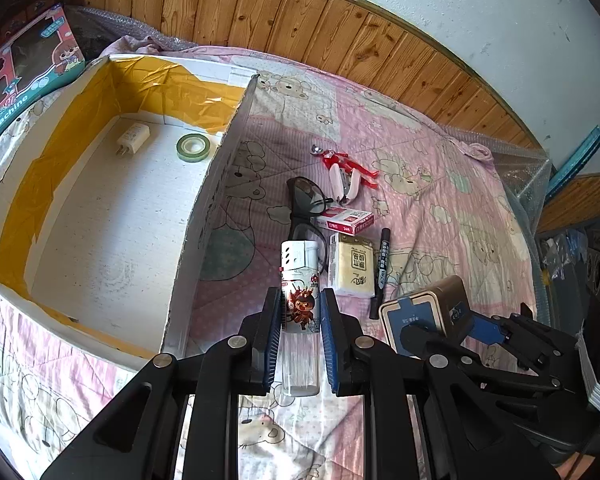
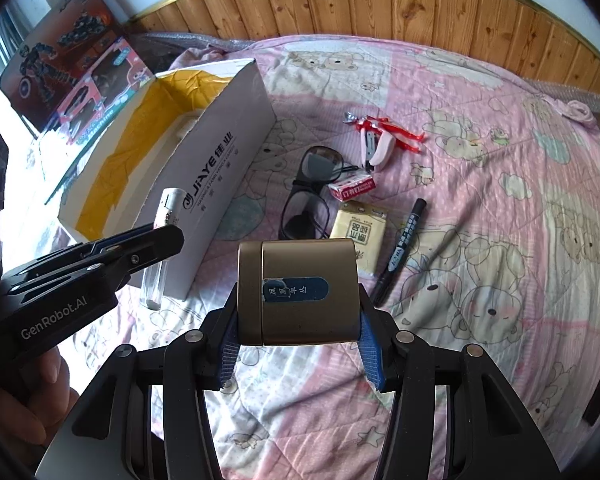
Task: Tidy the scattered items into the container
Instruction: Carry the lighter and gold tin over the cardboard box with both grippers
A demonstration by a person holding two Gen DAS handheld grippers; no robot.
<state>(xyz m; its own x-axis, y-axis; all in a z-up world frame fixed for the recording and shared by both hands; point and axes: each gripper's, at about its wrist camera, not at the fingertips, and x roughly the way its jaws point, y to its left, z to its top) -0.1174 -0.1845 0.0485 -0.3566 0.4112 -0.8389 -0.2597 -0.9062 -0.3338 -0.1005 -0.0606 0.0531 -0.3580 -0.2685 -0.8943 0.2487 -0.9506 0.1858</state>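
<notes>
both claws [image 1: 300, 320] [image 2: 298, 344] clamped (loaded)

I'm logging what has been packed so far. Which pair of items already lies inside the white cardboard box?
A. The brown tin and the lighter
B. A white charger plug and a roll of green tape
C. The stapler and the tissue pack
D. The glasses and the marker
B: the left wrist view shows a charger plug and a tape roll on the floor of the box; the other items are outside it.
</notes>
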